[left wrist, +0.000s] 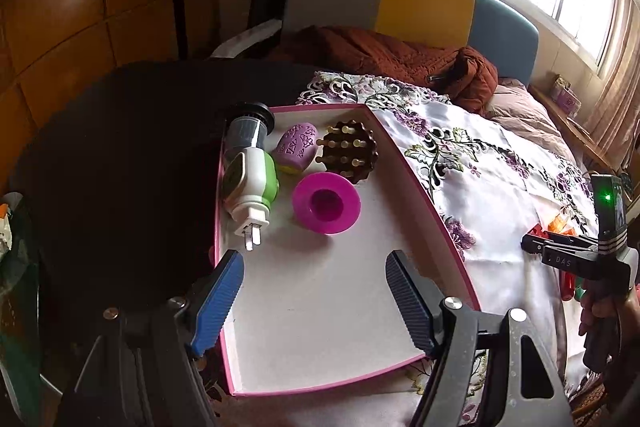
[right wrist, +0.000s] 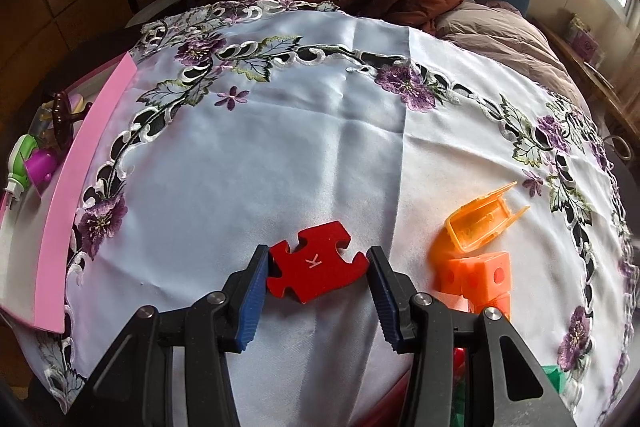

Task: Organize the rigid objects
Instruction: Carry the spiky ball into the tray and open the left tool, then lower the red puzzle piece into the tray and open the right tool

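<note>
Landmark: pink-rimmed tray (left wrist: 416,183), lying on the embroidered cloth (right wrist: 320,115); all positions are given from it.
Puzzle piece: red puzzle piece (right wrist: 316,273) lies flat on the cloth, well to the right of the tray, marked with a white letter K. Its long axis runs across the right-wrist view, from finger to finger, tilted slightly up to the right.
Right gripper: right gripper (right wrist: 318,267) brackets the piece. The left finger touches its edge; the right finger sits at the opposite edge, and whether it presses cannot be told, so a firm grasp is not confirmed.
Left gripper: left gripper (left wrist: 316,299) hovers over the near, bare part of the tray, fingers spread wide, holding nothing.
Tray contents: plug-in device (left wrist: 248,175), white and green, lies along the tray's left wall, prongs pointing to the near end. Purple embossed egg (left wrist: 296,147), brown pegged disc (left wrist: 348,151) and magenta funnel-shaped cup (left wrist: 326,203) cluster at the far end.
Seen from right wrist only: orange clip case (right wrist: 480,223) and orange holed cubes (right wrist: 480,275), beside the puzzle piece, further from the tray.
Seen from left wrist only: the tray floor and full contents; the right-wrist view shows just the tray's pink wall (right wrist: 76,187) and the item tops.
</note>
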`<state>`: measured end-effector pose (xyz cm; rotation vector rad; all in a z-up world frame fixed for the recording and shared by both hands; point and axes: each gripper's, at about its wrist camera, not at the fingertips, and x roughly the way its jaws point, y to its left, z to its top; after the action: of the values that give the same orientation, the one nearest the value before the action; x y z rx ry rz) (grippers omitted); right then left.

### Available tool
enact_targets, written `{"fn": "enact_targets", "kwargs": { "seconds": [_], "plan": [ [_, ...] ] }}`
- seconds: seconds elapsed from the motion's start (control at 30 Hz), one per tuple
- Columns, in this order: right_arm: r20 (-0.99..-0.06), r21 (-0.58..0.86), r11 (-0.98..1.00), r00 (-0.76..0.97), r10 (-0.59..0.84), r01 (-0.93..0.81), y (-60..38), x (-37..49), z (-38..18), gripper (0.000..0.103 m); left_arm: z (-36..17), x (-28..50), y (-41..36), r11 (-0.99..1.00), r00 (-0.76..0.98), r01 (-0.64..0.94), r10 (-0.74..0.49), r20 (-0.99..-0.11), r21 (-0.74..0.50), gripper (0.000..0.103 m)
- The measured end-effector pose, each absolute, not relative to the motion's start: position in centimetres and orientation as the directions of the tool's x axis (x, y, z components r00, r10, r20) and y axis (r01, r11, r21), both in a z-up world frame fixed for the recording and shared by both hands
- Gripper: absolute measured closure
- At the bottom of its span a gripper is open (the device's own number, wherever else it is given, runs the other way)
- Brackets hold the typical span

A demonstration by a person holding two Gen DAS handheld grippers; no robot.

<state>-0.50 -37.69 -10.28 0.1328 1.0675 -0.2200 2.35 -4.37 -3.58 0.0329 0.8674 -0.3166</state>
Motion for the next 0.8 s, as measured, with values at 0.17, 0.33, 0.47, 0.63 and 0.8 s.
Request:
{"fn": "enact_targets", "kwargs": {
  "seconds": [0.17,0.33,0.47,0.63,0.8],
  "plan": [
    [-0.859,0.01,0.978,0.503,-0.099,0.21,-35.8,-0.5,-8.5,0.054,-3.8,2.5,-3.7,0.954,0.598,0.274,-0.265,-0.756,-0.118,0.029],
    [-0.822,0.056,0.992,0.57,-0.019,0.113,-32.3,0.5,-5.5,0.054,-3.9,2.6,-3.2,0.954,0.597,0.267,-0.273,-0.754,-0.135,0.029],
    [-0.788,0.082,0.997,0.611,0.075,-0.016,-27.8,1.6,-3.4,0.054,-4.0,2.9,-2.5,0.959,0.599,0.245,-0.265,-0.756,-0.142,0.029],
    [-0.775,0.078,0.984,0.611,0.161,-0.16,-22.1,3.6,-2.7,0.054,-3.9,3.4,-1.3,0.967,0.606,0.209,-0.243,-0.758,-0.143,0.029],
    [-0.803,0.051,0.973,0.57,0.174,-0.226,-19.0,6.5,-4.2,0.054,-4.1,3.9,-0.5,0.971,0.604,0.188,-0.234,-0.762,-0.149,0.029]
  ]
}}
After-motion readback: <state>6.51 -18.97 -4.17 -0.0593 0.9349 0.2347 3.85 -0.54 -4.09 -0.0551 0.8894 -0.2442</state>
